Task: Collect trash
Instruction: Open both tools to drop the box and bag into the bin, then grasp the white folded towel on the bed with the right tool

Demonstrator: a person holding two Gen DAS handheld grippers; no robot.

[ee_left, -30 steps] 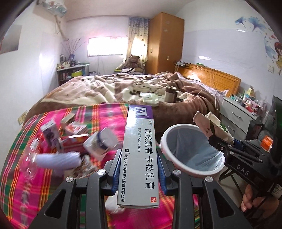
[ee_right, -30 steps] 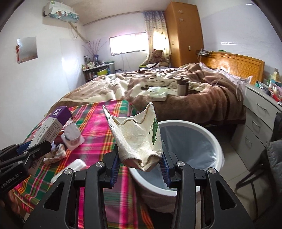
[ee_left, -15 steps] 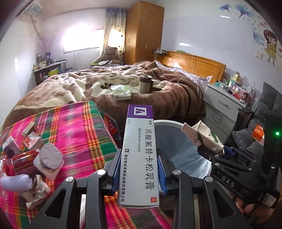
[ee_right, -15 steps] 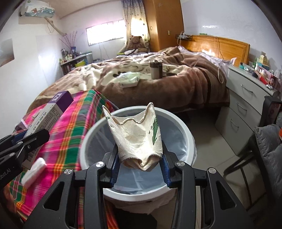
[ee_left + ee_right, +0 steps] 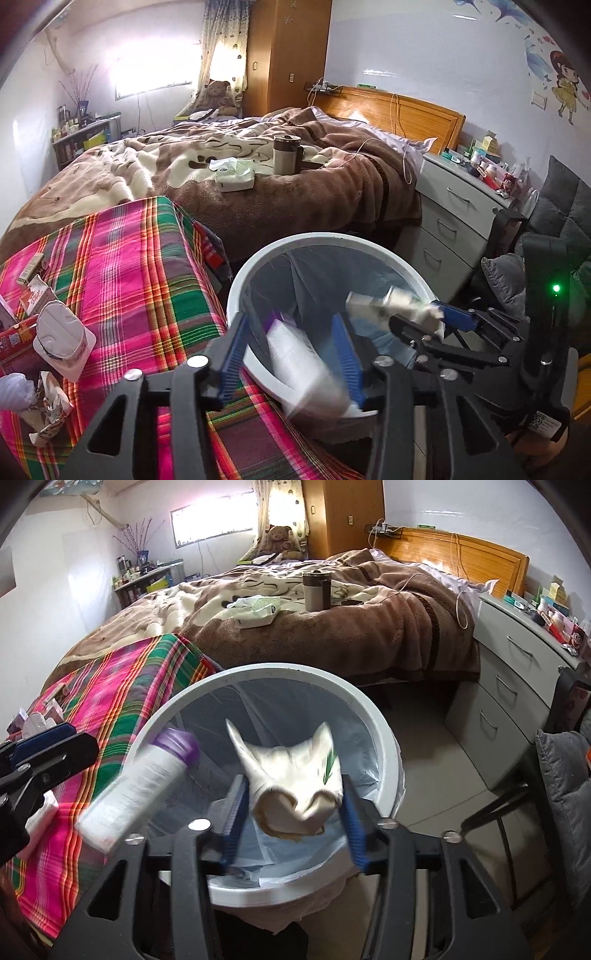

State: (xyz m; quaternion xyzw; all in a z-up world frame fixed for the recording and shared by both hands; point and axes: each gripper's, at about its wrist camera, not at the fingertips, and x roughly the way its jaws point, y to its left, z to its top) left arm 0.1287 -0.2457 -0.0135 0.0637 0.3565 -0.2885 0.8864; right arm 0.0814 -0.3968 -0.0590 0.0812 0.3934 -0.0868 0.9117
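Left gripper (image 5: 291, 354) spread – medicine box (image 5: 303, 365) blurred between the pads, long axis tilted, purple end toward bin (image 5: 258, 266). Right gripper (image 5: 293, 812) spread – crumpled paper cup (image 5: 295, 775) loose between, over bin.

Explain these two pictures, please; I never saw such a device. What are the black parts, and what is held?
A person holds two hand grippers, each with a camera looking along its fingers. One picture is from the left gripper, one from the right gripper. Both stand open over a white bin. A blurred medicine box and a crumpled paper cup seem to be dropping in. More litter, like a yogurt cup, lies on the plaid cloth.
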